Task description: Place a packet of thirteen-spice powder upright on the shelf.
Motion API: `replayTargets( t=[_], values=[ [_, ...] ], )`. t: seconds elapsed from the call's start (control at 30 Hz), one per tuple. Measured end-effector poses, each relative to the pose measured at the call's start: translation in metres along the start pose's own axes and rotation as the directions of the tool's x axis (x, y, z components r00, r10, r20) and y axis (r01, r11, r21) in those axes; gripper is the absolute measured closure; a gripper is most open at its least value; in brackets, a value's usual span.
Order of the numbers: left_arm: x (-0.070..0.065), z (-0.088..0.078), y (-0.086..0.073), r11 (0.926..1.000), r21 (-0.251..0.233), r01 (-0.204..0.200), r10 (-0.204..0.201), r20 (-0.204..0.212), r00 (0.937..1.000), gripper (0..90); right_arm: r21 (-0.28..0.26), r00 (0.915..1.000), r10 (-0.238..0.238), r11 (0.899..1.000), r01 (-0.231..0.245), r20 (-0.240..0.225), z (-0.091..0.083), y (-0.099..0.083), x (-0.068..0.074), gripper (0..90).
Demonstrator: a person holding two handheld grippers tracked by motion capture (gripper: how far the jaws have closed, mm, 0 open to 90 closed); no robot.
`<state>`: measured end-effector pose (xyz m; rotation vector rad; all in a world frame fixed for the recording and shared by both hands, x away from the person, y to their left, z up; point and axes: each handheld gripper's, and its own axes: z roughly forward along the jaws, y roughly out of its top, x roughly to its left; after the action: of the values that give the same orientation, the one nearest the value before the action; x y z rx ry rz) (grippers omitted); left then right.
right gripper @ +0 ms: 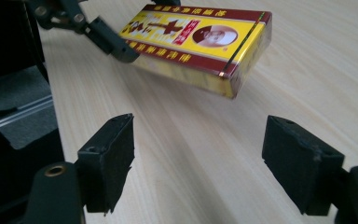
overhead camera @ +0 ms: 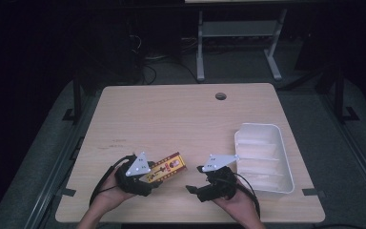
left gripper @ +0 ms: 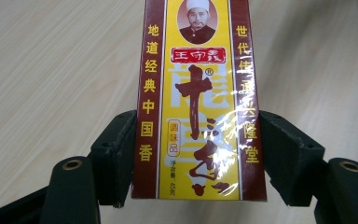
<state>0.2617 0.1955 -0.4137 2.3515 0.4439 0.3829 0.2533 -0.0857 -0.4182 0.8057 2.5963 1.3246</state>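
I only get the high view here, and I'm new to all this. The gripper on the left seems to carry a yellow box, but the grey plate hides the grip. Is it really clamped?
Observer: Yes. In the left gripper view the left gripper is shut on the yellow and maroon box, one jaw pressing each long side.
Operator: Is the box resting on the table?
Observer: In the right gripper view its far end hangs above the wooden table, tilted.
Operator: And the other gripper?
Observer: The right gripper is open with nothing between its jaws, and the box lies ahead of it.
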Motion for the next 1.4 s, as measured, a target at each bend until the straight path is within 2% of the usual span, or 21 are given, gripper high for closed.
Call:
replayTargets(
  t=[0.23,0.43,0.57,0.73,0.9,1.0,1.1,1.4],
  values=[
    [-0.019,0.006,0.002,0.9995,-0.026,-0.019,0.020,0.007,0.9998,32.5,-0.016,0.9988,0.049,0.999,-0.049,0.006,-0.003,-0.001,-0.002,14.3],
    [-0.033,0.012,-0.001,0.9986,-0.039,-0.037,0.037,0.003,0.9993,32.5,-0.023,0.9935,0.112,0.993,-0.112,-0.022,-0.006,-0.002,-0.008,19.8],
    [-0.041,0.012,0.001,0.9971,-0.054,-0.054,0.054,-0.008,0.9985,32.5,-0.018,0.9918,0.126,0.992,-0.127,-0.022,-0.005,-0.003,-0.010,25.3],
    [-0.048,0.012,0.005,0.9945,-0.079,-0.069,0.066,-0.031,0.9973,32.5,-0.021,0.9774,0.200,0.979,-0.201,-0.070,-0.005,-0.005,-0.016,33.0],
    [-0.053,0.013,0.007,0.9921,-0.094,-0.083,0.079,-0.044,0.9959,32.5,-0.042,0.9633,0.246,0.967,-0.252,-0.106,-0.005,-0.008,-0.021,35.6],
    [-0.054,0.014,0.008,0.9914,-0.103,-0.080,0.075,-0.052,0.9958,32.5,-0.041,0.9592,0.257,0.964,-0.264,-0.117,-0.003,-0.008,-0.021,38.4],
    [-0.054,0.013,0.008,0.9911,-0.110,-0.075,0.069,-0.056,0.9960,32.5,-0.041,0.9499,0.281,0.957,-0.289,-0.137,-0.002,-0.009,-0.022,40.0],
    [-0.054,0.016,0.008,0.9910,-0.113,-0.072,0.065,-0.064,0.9958,32.4,-0.048,0.9307,0.338,0.936,-0.347,-0.139,-0.002,-0.010,-0.025,44.1]
  ],
)
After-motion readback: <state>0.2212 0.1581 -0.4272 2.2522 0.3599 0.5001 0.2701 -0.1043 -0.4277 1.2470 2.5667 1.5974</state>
